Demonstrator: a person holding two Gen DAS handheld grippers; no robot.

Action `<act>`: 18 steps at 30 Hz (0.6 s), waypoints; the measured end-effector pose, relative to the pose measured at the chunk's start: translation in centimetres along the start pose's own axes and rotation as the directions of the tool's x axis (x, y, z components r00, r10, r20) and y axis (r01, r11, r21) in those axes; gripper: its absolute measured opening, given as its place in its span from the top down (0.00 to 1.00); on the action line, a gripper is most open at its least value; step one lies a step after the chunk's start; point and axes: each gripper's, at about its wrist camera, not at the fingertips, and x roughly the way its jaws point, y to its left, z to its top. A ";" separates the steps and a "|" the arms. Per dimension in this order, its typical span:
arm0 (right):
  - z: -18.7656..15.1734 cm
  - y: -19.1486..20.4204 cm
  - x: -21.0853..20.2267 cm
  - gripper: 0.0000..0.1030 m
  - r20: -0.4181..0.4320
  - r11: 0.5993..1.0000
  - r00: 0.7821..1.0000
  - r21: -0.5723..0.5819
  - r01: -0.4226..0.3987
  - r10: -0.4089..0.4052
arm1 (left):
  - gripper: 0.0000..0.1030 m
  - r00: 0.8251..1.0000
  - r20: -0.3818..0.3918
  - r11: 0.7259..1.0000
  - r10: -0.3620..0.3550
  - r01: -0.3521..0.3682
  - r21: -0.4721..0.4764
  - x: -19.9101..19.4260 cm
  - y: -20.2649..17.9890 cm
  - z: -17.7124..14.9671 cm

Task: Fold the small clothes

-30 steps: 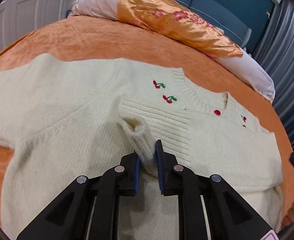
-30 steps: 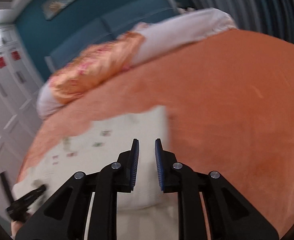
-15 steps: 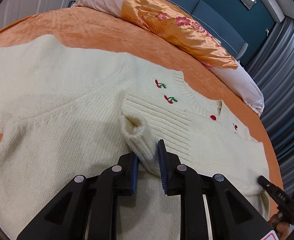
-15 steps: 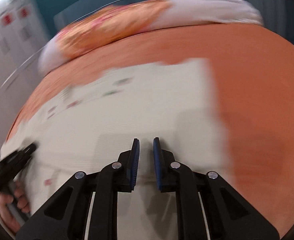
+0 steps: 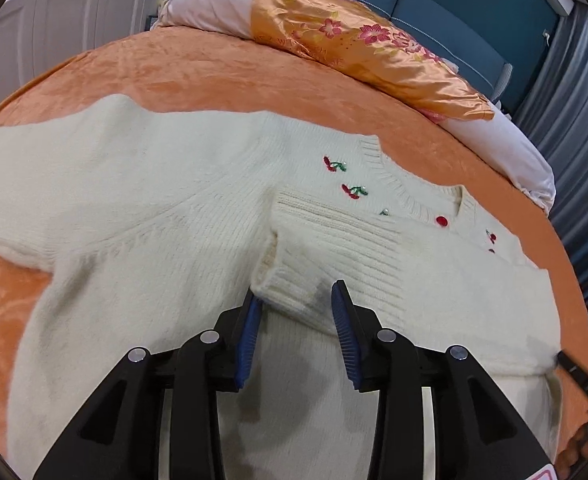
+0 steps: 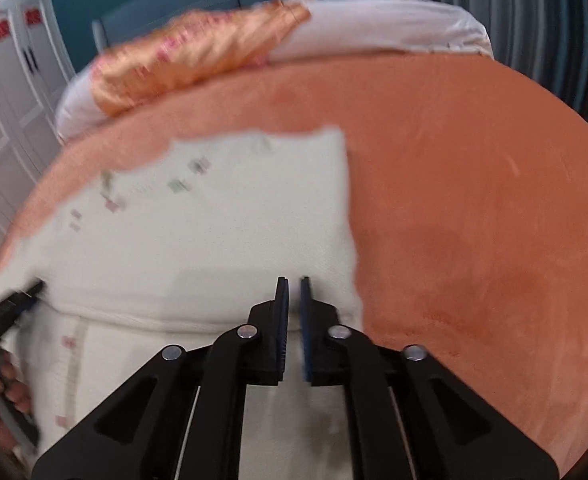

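Note:
A cream knit cardigan (image 5: 142, 216) with red cherry embroidery and red buttons lies flat on an orange bedspread (image 5: 198, 76). One sleeve is folded across the chest, and its ribbed cuff (image 5: 294, 284) lies between the fingers of my left gripper (image 5: 296, 300), which is open around it. In the right wrist view the cardigan (image 6: 222, 232) looks blurred. My right gripper (image 6: 293, 284) is shut with nothing between its pads, hovering over the cardigan near its right edge.
An orange floral satin pillow (image 5: 358, 44) and white pillows (image 5: 510, 148) lie at the head of the bed. Blue headboard and grey curtains stand behind. Bare bedspread (image 6: 474, 208) stretches to the right of the cardigan. The other gripper shows at the left edge (image 6: 2, 312).
My left gripper has opened and let go of the sleeve cuff, which now lies on the chest. My right gripper has closed and swung over the cardigan's right side.

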 end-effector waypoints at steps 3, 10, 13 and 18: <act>-1.5 -0.6 1.8 0.93 -0.058 0.996 0.996 -0.051 0.071 -0.074 | 0.59 1.000 -0.009 1.000 0.004 -0.004 -0.008 -1.0 0.9 -0.2; -3.2 1.5 -2.3 0.88 -0.051 1.000 0.999 -0.023 -0.004 0.003 | 0.31 0.993 0.085 0.986 0.078 -0.064 -0.155 -9.3 10.5 0.4; -6.0 3.2 -3.7 0.83 -0.081 0.997 0.996 -0.055 -0.049 0.044 | 0.29 0.977 0.110 0.956 0.183 -0.151 -0.250 -12.7 17.2 2.0; -10.8 4.8 -4.8 0.64 -0.070 0.992 0.995 -0.094 -0.080 0.073 | 0.29 0.926 0.066 0.864 0.371 -0.319 -0.389 -14.8 29.0 5.1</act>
